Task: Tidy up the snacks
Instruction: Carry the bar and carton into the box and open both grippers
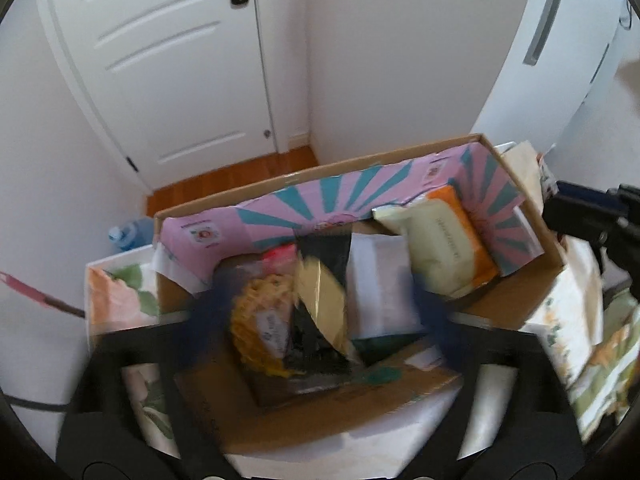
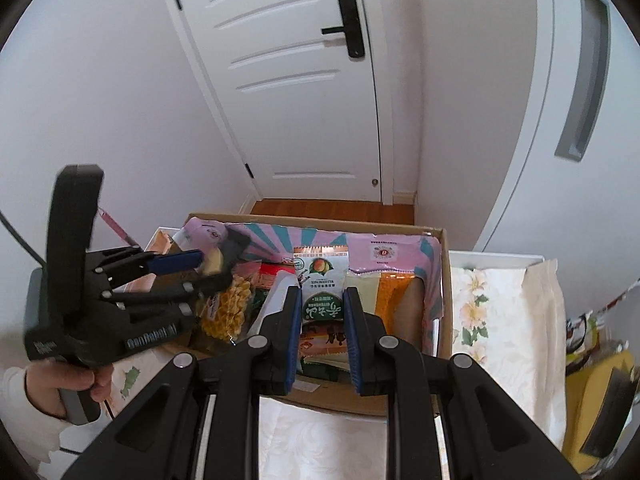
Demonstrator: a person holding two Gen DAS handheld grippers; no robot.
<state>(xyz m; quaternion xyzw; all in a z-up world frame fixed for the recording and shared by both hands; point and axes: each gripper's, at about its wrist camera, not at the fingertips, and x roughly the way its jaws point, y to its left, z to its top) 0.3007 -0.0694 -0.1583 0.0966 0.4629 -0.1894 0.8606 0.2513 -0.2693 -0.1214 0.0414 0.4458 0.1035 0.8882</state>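
My right claw (image 2: 323, 320) grips the green peach-print snack packet (image 2: 322, 294) above the open cardboard box (image 2: 446, 280) for filing; my left claw (image 1: 316, 320) gapes empty over it.

right hand-held gripper (image 2: 323, 316) | clamps green snack packet (image 2: 322, 292) | over cardboard box (image 2: 446, 280)

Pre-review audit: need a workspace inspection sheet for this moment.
Surface: floral cloth under the cardboard box.
Job's things: waffle pack, black-gold packet and orange-cream pack in the box; peach packet held at its near side.
Clutter: white bag right of the box; blue bottle behind the table.
Grippers: left tool open over the box; right tool shut on the peach packet.
Cables: dark cable at left.
Surroundings: white door, wood floor.
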